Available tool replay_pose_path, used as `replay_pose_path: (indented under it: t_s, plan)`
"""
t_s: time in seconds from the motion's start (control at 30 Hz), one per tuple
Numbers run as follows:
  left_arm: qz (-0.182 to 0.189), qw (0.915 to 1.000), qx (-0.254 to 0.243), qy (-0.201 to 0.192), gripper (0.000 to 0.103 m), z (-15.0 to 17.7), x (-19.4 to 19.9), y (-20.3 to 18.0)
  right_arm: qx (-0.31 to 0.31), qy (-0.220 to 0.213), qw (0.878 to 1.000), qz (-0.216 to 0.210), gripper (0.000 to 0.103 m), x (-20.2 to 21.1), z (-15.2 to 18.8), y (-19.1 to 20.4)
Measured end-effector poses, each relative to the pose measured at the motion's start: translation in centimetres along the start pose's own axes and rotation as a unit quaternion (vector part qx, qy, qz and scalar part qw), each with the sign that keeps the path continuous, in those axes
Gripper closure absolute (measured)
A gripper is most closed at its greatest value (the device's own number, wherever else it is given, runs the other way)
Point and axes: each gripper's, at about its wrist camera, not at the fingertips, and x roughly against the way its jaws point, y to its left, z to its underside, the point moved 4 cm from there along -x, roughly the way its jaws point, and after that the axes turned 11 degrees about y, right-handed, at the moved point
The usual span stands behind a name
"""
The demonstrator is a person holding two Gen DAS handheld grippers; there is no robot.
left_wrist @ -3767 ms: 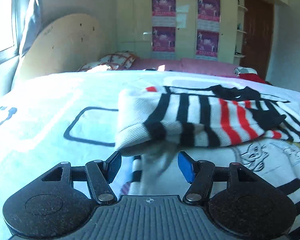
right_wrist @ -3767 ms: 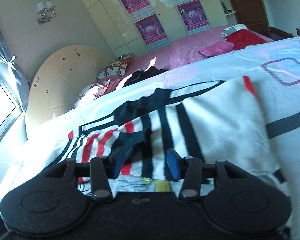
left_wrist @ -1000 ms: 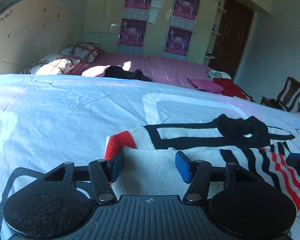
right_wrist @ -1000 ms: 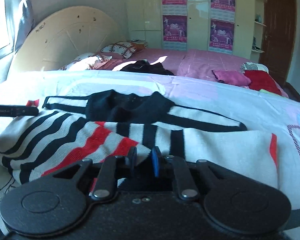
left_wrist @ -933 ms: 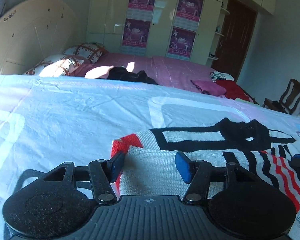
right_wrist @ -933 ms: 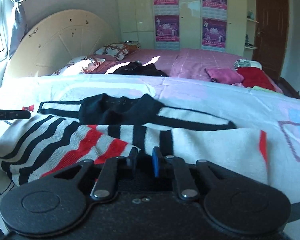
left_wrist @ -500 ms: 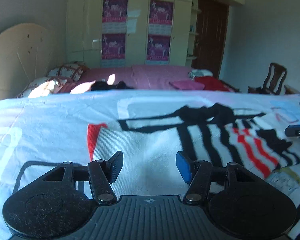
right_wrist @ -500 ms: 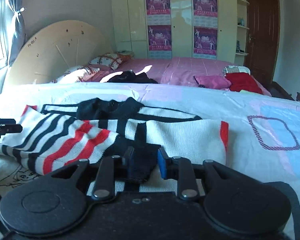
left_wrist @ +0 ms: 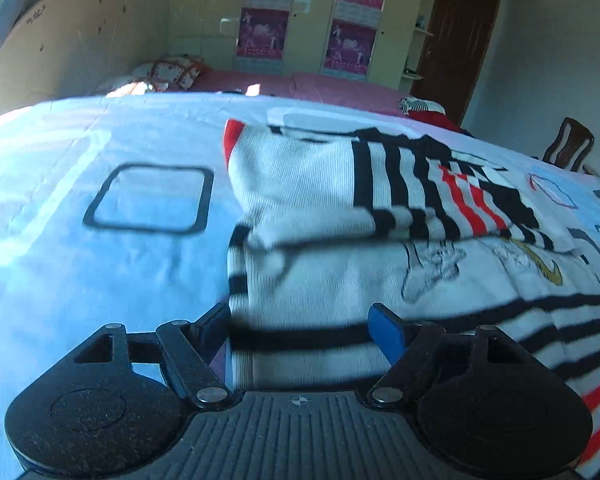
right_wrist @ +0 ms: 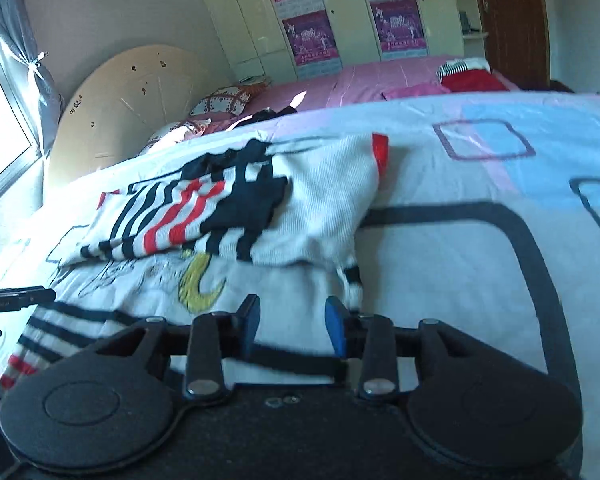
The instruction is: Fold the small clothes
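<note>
A white knit sweater (left_wrist: pixel 340 280) with black and red stripes and a cartoon print lies flat on the bed. Both sleeves (left_wrist: pixel 400 196) are folded in across its chest. My left gripper (left_wrist: pixel 302 326) hovers over the sweater's near left part. Its jaws are opening and the pads press on nothing. In the right wrist view the sweater (right_wrist: pixel 260 216) shows its folded sleeves, with my right gripper (right_wrist: pixel 292 320) over the near right part. Those jaws are opening too, and no cloth is pinched between them. The tip of the left gripper (right_wrist: pixel 16 298) shows at the left edge.
The bedsheet (left_wrist: pixel 100 220) is pale blue with dark rounded squares. A pink bed (right_wrist: pixel 360 80) with pillows and loose clothes stands behind. A round wooden board (right_wrist: pixel 132 104) leans on the wall. A wooden chair (left_wrist: pixel 568 152) stands at the right.
Both grippers let go of the sleeves, opened and drew back toward the sweater's near part. The sleeves now lie folded across the chest.
</note>
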Motion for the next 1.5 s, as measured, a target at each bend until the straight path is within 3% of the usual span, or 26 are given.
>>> replay_pose_path:
  t_s: [0.2,0.37,0.43,0.53,0.67,0.83,0.87,1.03,1.13,1.17,1.3,1.4,1.47,1.5]
  plan:
    - [0.042,0.9964,0.067,0.03,0.047,7.1,4.6,1.1,-0.068,0.054,0.995,-0.042,0.069,3.2,6.8,-2.1]
    - [0.107,0.9897,0.071,0.064,0.048,9.8,5.9,0.8,-0.123,0.059,0.988,-0.067,0.069,5.9,11.3,-1.6]
    - [0.145,0.9834,0.084,0.071,0.048,10.7,6.3,1.0,-0.142,0.061,0.985,-0.072,0.069,6.6,13.1,-1.0]
    - [0.198,0.9711,0.101,0.086,0.059,12.4,6.9,1.1,-0.18,0.061,0.977,-0.094,0.069,7.6,15.7,0.2]
    - [0.281,0.9424,0.152,0.1,0.065,15.6,7.1,1.2,-0.217,0.056,0.967,-0.123,0.069,8.1,18.2,1.8]
    - [0.337,0.9172,0.192,0.091,0.067,16.8,5.8,1.5,-0.264,0.04,0.95,-0.16,0.069,7.3,19.6,2.7]
    - [0.341,0.9159,0.192,0.091,0.071,16.6,5.5,1.5,-0.269,0.036,0.949,-0.161,0.071,7.1,19.6,2.7]
    - [0.338,0.9199,0.175,0.096,0.083,15.3,4.3,0.8,-0.267,0.035,0.949,-0.162,0.077,5.8,18.6,3.0]
    - [0.317,0.9306,0.155,0.097,0.096,14.9,4.0,0.4,-0.246,0.045,0.957,-0.15,0.085,5.5,18.3,3.3]
    - [0.314,0.9344,0.144,0.087,0.099,14.9,4.2,0.5,-0.234,0.046,0.961,-0.142,0.097,5.5,18.2,3.4]
    - [0.326,0.9344,0.136,0.045,0.1,14.7,6.6,0.6,-0.185,0.023,0.974,-0.13,0.097,7.6,17.4,4.7]
    - [0.306,0.9412,0.138,0.04,0.1,15.0,7.6,2.1,-0.18,0.004,0.976,-0.125,0.097,9.7,17.3,4.9]
    - [0.282,0.9466,0.142,0.067,0.1,15.8,6.2,3.0,-0.188,0.03,0.976,-0.109,0.097,8.3,18.1,4.1]
    - [0.295,0.9413,0.151,0.064,0.1,16.1,5.7,3.4,-0.193,0.054,0.975,-0.094,0.097,7.1,18.7,3.6]
